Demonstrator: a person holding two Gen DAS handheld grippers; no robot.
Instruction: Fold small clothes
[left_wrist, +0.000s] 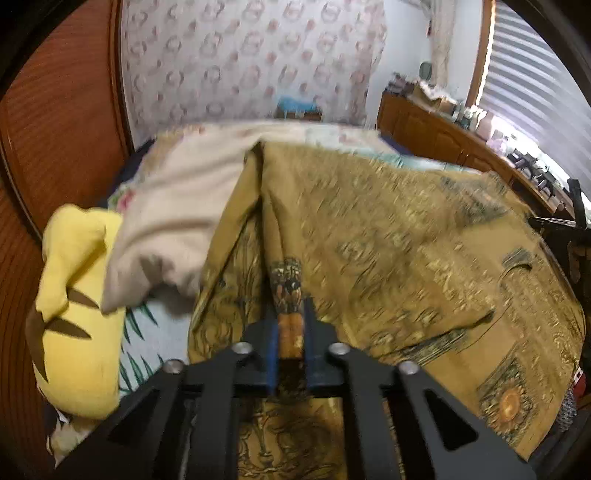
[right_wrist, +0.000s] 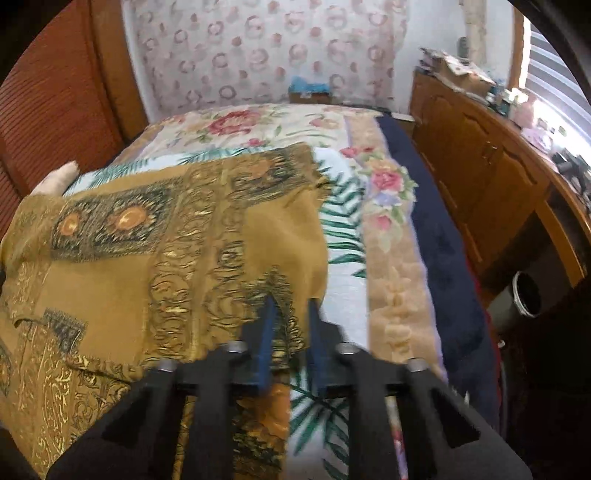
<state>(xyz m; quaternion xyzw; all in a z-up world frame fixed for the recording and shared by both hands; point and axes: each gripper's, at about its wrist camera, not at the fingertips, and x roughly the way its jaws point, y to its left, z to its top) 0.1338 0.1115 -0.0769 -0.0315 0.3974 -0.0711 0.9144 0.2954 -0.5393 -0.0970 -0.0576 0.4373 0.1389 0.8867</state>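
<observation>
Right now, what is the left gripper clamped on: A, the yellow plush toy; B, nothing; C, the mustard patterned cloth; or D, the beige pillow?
C: the left gripper pinches a raised fold of the mustard patterned cloth between its blue fingers.

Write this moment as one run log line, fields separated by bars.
left gripper: shut on mustard cloth | right gripper: shut on cloth edge | cloth: lifted over bed

Both views set low and close over the bed (right_wrist: 436, 236), facing along the fingers toward the floral wall (left_wrist: 240, 62) at its far edge — left view nearer the left edge, right view nearer the right — sharing the ochre patterned cloth (left_wrist: 388, 240) and wooden cabinets (right_wrist: 480, 166).
</observation>
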